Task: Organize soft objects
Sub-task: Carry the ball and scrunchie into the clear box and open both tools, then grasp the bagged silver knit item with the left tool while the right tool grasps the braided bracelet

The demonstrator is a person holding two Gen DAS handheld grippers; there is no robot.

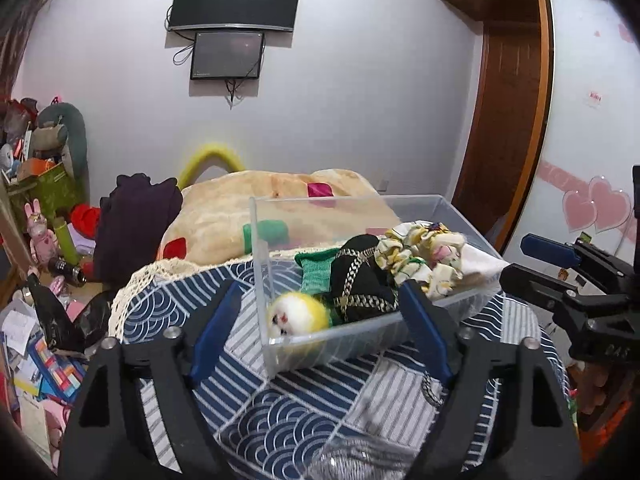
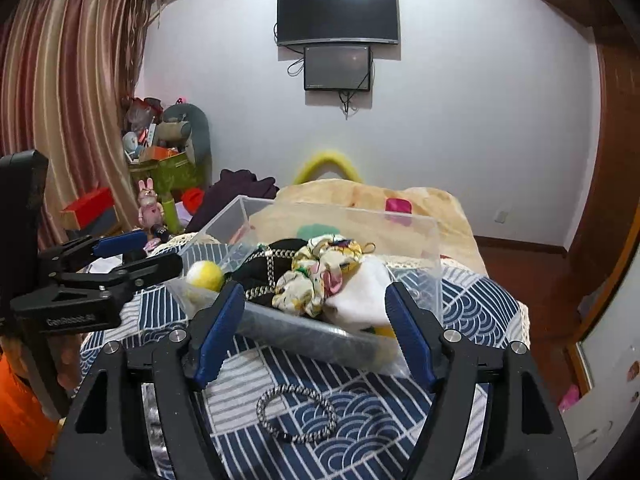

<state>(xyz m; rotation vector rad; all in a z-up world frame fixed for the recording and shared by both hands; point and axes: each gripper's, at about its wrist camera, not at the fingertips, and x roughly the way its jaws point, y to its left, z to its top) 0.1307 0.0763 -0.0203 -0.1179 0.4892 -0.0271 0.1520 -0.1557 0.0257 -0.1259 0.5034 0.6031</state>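
From left to right across the patterned cloth, the left gripper comes first. Its blue fingers are spread wide with nothing between them, and they point at the near left corner of the clear box. Just past its tips, inside that corner, lies the yellow-and-white pompom. Further right in the box sit the green sock, the black cloth with a chain, the floral scrunchie and a white cloth against the right wall.

The one soft thing outside the box is the braided band. In the right wrist view it lies flat on the cloth, below and between the spread fingers of the right gripper, nearer the camera than the tips, with the box wall just beyond it. Its ring is a flattened oval, with the long axis running across the finger line. In the left wrist view only a bit of it shows, at the base of that gripper's right finger.

The right gripper is likewise released and empty, and by my reading it is the nearer one. The band sits inside its span, behind the tips. The coming move would seem to call for drawing back a little and dipping down, so that the tips straddle one strand of the band. After that comes a short carry forward over the near wall. A flat, thin band on cloth may pinch up fabric with it.
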